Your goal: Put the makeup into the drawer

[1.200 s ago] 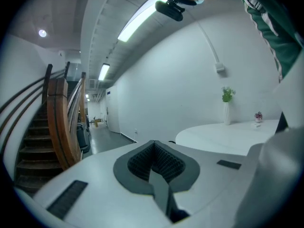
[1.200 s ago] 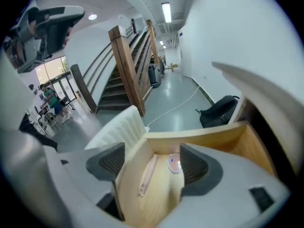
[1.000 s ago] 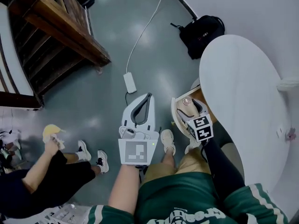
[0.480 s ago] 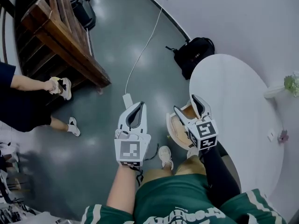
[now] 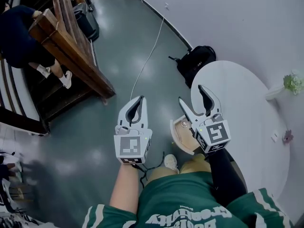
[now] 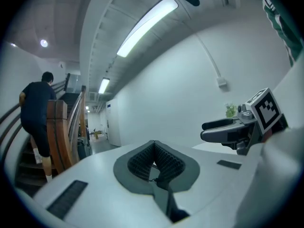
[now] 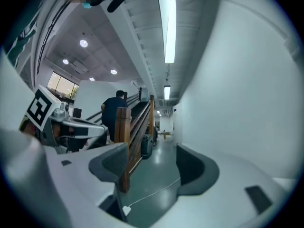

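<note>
A round wooden drawer (image 5: 176, 139) sticks out from under the white table (image 5: 247, 108), with a small pale item (image 5: 183, 123) lying in it; what it is I cannot tell. My right gripper (image 5: 192, 95) hovers above the drawer at the table's edge. It is open, and its jaws have just been closing a little with nothing between them (image 7: 152, 163). My left gripper (image 5: 136, 109) is held out over the floor to the left, shut and empty, its pads (image 6: 154, 148) meeting. Each gripper shows in the other's view: the right gripper (image 6: 223, 129) and the left gripper (image 7: 71, 127).
A black backpack (image 5: 194, 61) lies on the grey floor by the wall, and a white cable (image 5: 147, 61) runs past it. A wooden staircase (image 5: 71, 46) rises at the left with a person (image 5: 23, 42) on it. A small plant (image 5: 290, 83) stands on the table.
Both grippers have risen, the right one much more, tipping up to point level. The person at the left has moved from the floor onto the stairs.
</note>
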`<state>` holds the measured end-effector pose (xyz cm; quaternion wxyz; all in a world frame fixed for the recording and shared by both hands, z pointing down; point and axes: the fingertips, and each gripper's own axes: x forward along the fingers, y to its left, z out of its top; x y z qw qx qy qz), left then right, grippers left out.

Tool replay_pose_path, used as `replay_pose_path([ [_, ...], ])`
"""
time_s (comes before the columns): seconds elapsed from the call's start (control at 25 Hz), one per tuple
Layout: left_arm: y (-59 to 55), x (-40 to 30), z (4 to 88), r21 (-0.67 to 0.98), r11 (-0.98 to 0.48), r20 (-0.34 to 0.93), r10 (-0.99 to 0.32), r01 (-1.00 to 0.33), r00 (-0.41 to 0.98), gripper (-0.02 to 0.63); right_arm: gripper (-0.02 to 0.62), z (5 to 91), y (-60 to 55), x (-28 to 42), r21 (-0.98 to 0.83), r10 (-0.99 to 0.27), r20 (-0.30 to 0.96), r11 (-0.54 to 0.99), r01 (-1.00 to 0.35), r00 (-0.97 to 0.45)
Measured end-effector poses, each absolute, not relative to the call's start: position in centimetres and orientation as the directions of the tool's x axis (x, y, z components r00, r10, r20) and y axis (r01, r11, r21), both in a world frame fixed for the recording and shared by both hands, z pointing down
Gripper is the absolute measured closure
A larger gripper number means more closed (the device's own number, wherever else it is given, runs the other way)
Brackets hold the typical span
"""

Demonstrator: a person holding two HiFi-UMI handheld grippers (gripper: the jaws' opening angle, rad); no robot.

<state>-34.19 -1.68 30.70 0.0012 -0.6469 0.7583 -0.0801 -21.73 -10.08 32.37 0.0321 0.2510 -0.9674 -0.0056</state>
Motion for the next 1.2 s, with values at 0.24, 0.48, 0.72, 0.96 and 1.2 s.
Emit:
replay_pose_path([
  [0.24,-3.5,-31.6,29.1,-0.126,0.103,0.075,-0.991,-0.987,-0.113,0.606,0.273,31.5,-10.5,-19.8,0.042,-0.502,0.053,0.865,-0.500,-0.863],
  [0.48,-7.5,-26.9,27.7,-0.128,0.011,0.055,-0.998,-0.992,-0.018,0.606,0.284,30.6,-13.1,-14.8,0.062,-0.578,0.047,0.816,-0.575,-0.815],
  [0.72,-12.2,-18.4,26.8,-0.106,-0.118,0.042,-0.993,-0.987,0.114,0.606,0.287,29.4,-16.8,-5.5,0.065,-0.685,0.047,0.729,-0.682,-0.727],
  [0.96,-16.9,-7.7,27.2,-0.109,-0.253,0.049,-0.967,-0.961,0.249,0.606,0.287,29.7,-20.0,5.7,0.067,-0.779,0.065,0.627,-0.776,-0.624],
  [1.2,-19.7,2.2,27.6,-0.108,-0.373,0.051,-0.928,-0.921,0.370,0.606,0.287,29.9,-21.4,15.4,0.076,-0.842,0.069,0.539,-0.839,-0.535],
])
